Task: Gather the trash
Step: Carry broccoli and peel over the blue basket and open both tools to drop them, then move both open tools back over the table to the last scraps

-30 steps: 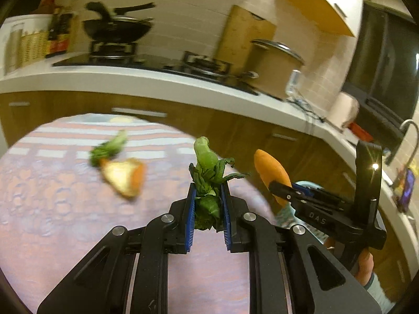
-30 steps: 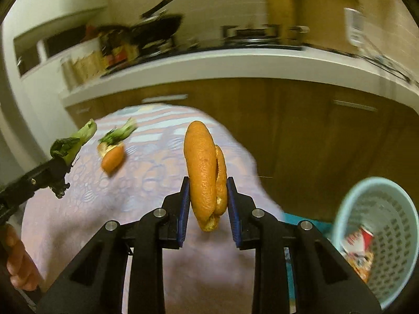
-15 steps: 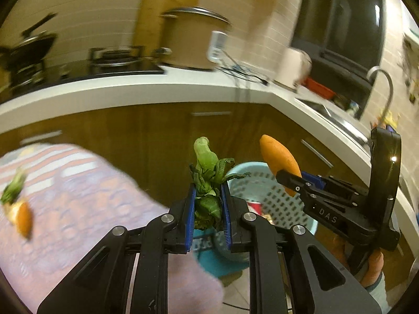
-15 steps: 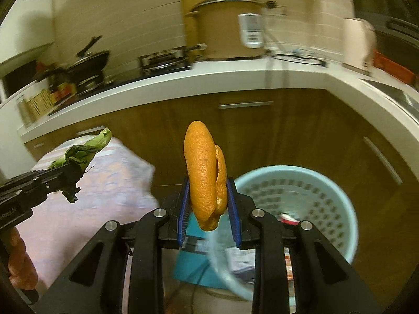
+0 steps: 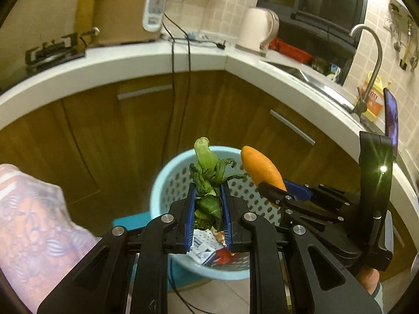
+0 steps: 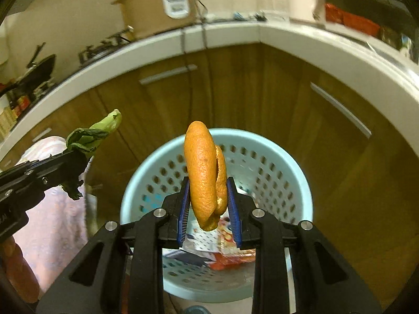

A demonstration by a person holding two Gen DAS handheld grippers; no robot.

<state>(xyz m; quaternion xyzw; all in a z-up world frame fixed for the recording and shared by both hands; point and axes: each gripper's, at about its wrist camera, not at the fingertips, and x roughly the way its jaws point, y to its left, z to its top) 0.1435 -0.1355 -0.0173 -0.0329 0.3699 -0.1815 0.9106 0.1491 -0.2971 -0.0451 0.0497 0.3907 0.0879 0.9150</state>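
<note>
Gripping one wilted green vegetable scrap between its blue pads, the left claw hangs over the pale blue perforated basket; the scrap's pale stalk end points up past the fingertips. Just to its right, the right claw is clenched on one curled orange peel, also held upright above the same basket, with the two claws side by side and apart. Inside the single basket lie crumpled printed wrappers, red and white; their print cannot be read. The basket stands on the floor in front of brown cabinet doors, in the corner beneath the white counter. One patterned cloth lies at the left edge. On the counter stand one rice cooker and one kettle.
</note>
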